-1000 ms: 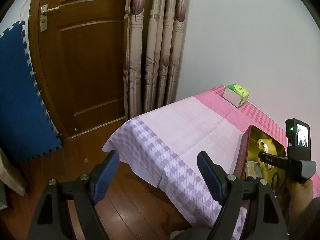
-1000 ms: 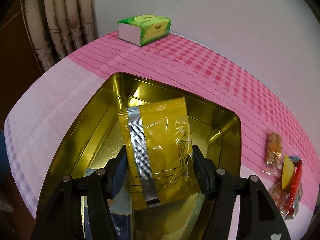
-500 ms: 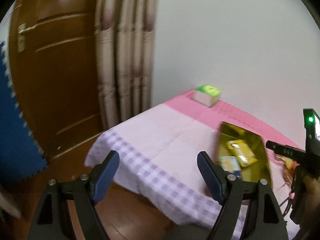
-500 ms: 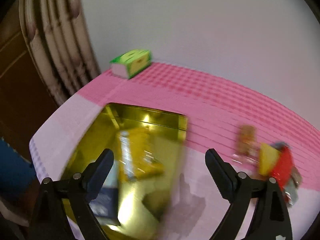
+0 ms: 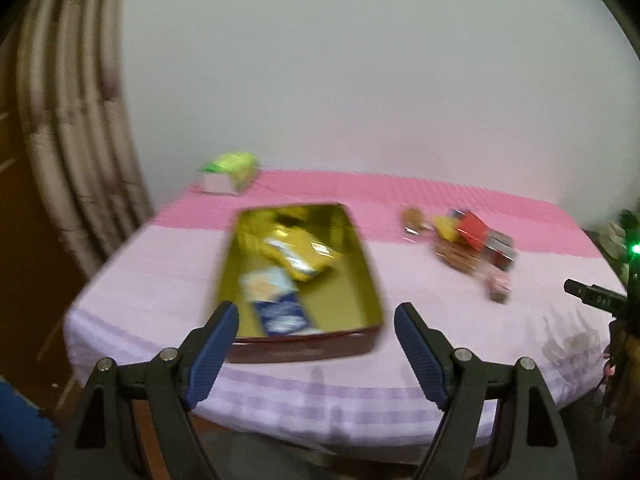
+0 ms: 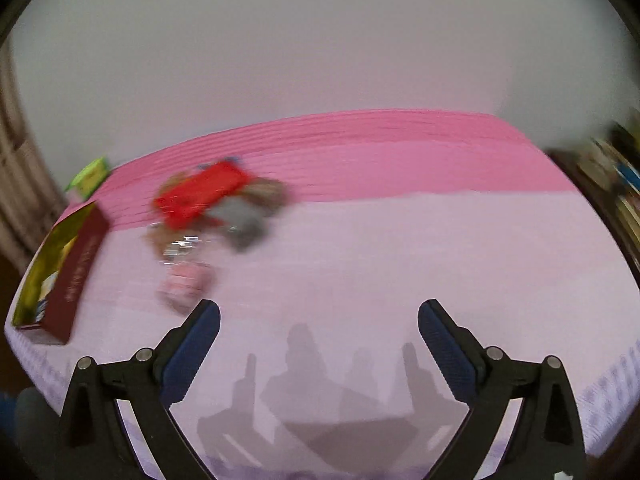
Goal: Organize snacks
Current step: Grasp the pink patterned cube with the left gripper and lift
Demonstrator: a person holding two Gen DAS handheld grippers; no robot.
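With both the left gripper [image 5: 316,320] and right gripper [image 6: 319,320] spread apart and empty, go for the snack pile [image 6: 212,208] at ten o'clock of the right one, probably the nearest pink packet [image 6: 186,286], then carry it to the tin [image 5: 296,272].

A gold-lined tin [image 5: 362,264] with dark red outer walls sits open on the cloth, holding a yellow packet [image 5: 302,254] and a blue-and-white packet [image 5: 276,304]. Well apart to its right lies a blurred snack pile [image 5: 468,246] topped by a red packet [image 6: 202,196].
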